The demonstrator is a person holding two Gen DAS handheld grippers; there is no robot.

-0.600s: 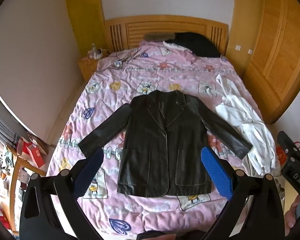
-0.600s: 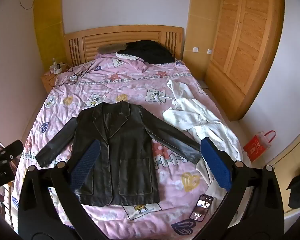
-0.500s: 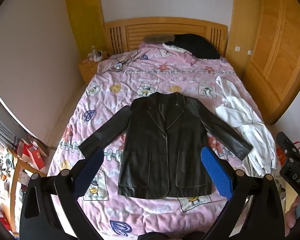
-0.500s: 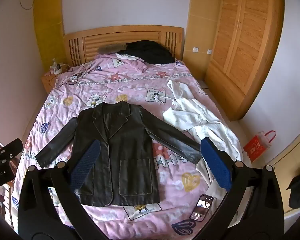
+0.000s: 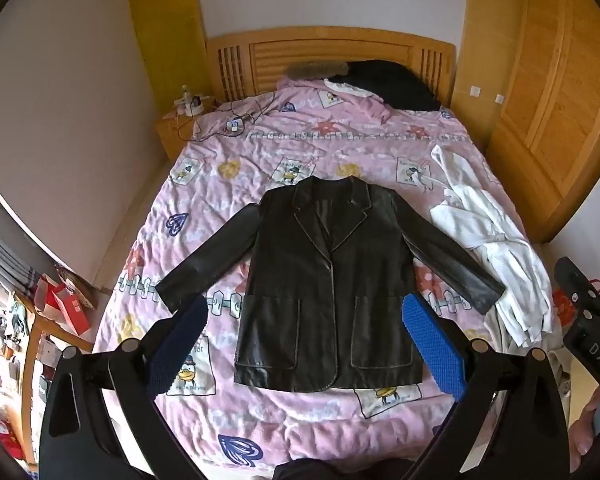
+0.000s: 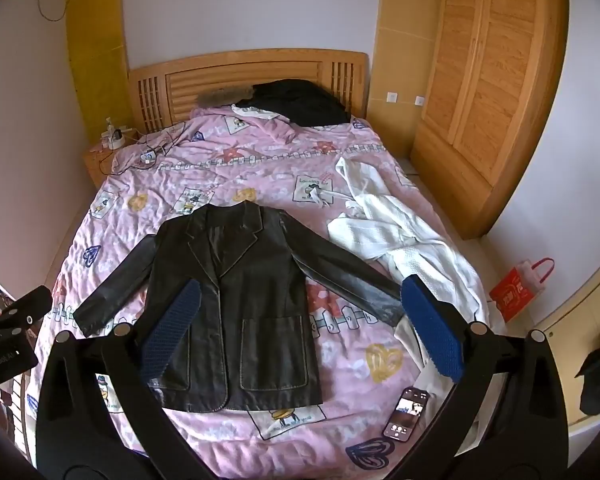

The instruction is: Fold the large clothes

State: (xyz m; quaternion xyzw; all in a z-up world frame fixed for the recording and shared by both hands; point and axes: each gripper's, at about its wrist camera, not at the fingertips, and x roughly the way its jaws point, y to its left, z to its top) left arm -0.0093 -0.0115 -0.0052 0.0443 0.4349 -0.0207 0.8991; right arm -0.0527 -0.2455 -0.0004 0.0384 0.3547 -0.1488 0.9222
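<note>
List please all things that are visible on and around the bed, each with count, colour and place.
leather jacket: 1, black, flat mid-bed, sleeves spread
white robe: 1, white, crumpled at bed's right edge
dark coat: 1, black, fur trim, by headboard
phone: 1, dark, screen lit, near right corner of bed
bedspread: 1, pink, cartoon print
nightstand: 1, wooden, left of headboard
wardrobe: 1, wooden, right wall
paper bag: 1, red, floor right
left gripper: blue pads, open, above jacket
right gripper: blue pads, open, above jacket
</note>
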